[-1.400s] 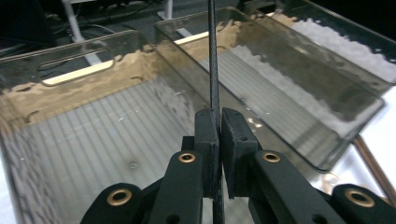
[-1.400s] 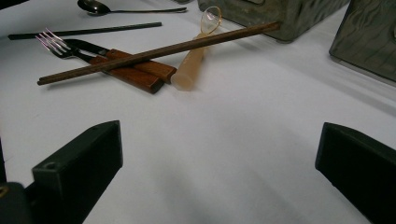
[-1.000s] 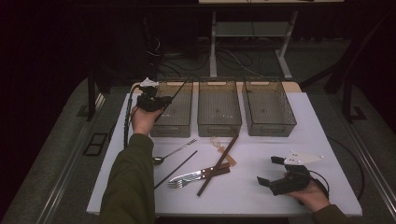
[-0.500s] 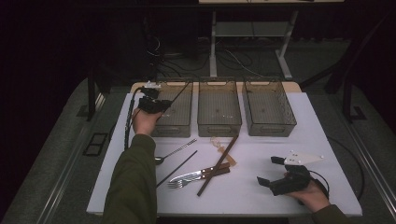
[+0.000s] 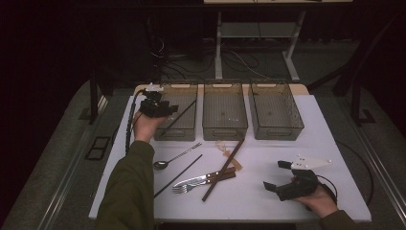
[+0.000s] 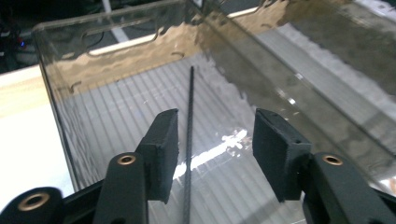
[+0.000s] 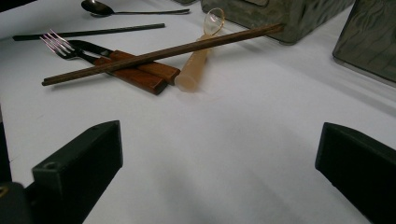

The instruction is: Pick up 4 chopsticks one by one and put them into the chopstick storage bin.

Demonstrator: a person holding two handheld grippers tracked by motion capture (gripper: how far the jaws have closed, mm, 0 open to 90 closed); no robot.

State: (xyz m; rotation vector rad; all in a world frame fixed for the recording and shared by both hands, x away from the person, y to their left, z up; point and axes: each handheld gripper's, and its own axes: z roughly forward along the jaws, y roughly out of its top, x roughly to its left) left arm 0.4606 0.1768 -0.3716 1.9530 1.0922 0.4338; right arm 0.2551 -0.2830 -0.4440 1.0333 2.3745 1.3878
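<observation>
My left gripper (image 5: 159, 108) (image 6: 215, 117) hovers open over the near end of the left clear bin (image 5: 190, 91) (image 6: 116, 51). A thin black chopstick (image 5: 181, 116) (image 6: 190, 121) lies slanted inside that bin, in the gap between the jaws and untouched by them. My right gripper (image 5: 275, 175) (image 7: 219, 140) rests open on the white table at the front right, with nothing between its jaws. Ahead of it lie a brown chopstick (image 5: 224, 168) (image 7: 163, 53), a wooden-handled knife (image 7: 140, 70) and a fork (image 5: 181, 189) (image 7: 58, 44).
A middle bin (image 5: 225, 111) and a right bin (image 5: 275, 110) stand beside the left one. A metal spoon (image 5: 174, 158), a second black chopstick (image 5: 179, 175) and a translucent plastic spoon (image 5: 224, 148) (image 7: 196, 67) lie mid-table. The table's front edge is close to my right hand.
My left gripper has drawn back slightly towards the near end of the left bin. The right gripper and the cutlery on the table have stayed put.
</observation>
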